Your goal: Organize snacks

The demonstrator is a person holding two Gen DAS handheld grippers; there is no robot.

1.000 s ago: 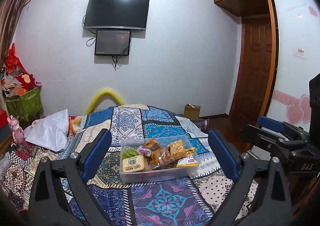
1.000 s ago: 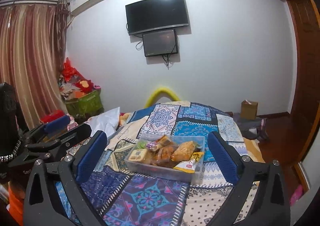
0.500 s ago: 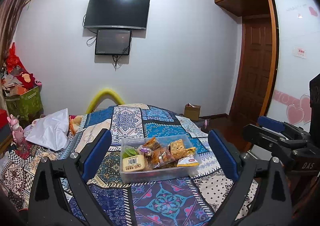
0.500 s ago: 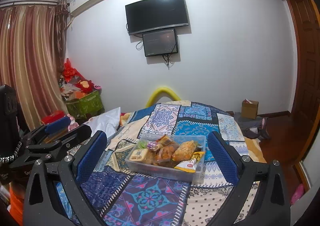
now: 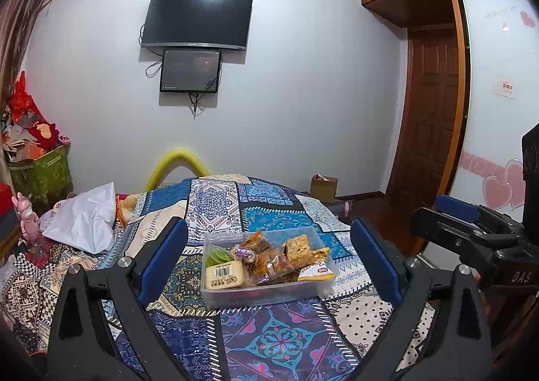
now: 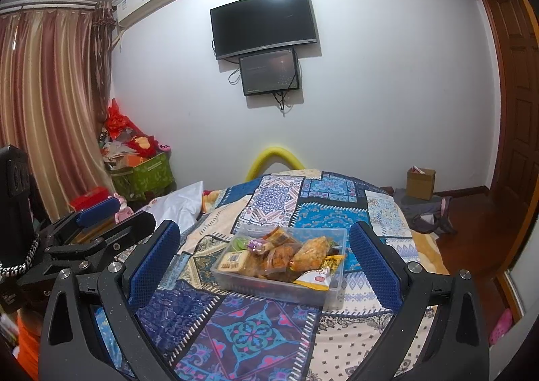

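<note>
Both claws, left gripper [image 5: 267, 259] and right gripper [image 6: 262, 259], hang wide apart and empty above the quilt [image 5: 269, 340]. Ahead sits the clear box [image 5: 262, 291] heaped with snacks [image 5: 266, 259]. Best to drop slowly onto one top packet, jaws straddling it.

Bed [image 5: 215, 199]: patchwork quilt in blue, cream and purple.
Beyond its far end, on the wall: black television [image 5: 197, 20], smaller dark screen [image 5: 190, 70] directly below.
At the foot: yellow curved tube [image 5: 178, 160].
Left of bed: white pillow [image 5: 84, 222], green bin [image 6: 143, 175], striped curtain [image 6: 43, 104].
Right of bed: cardboard box [image 6: 420, 183], wooden door [image 5: 427, 118], possibly clothing on the floor [image 6: 426, 212].
</note>
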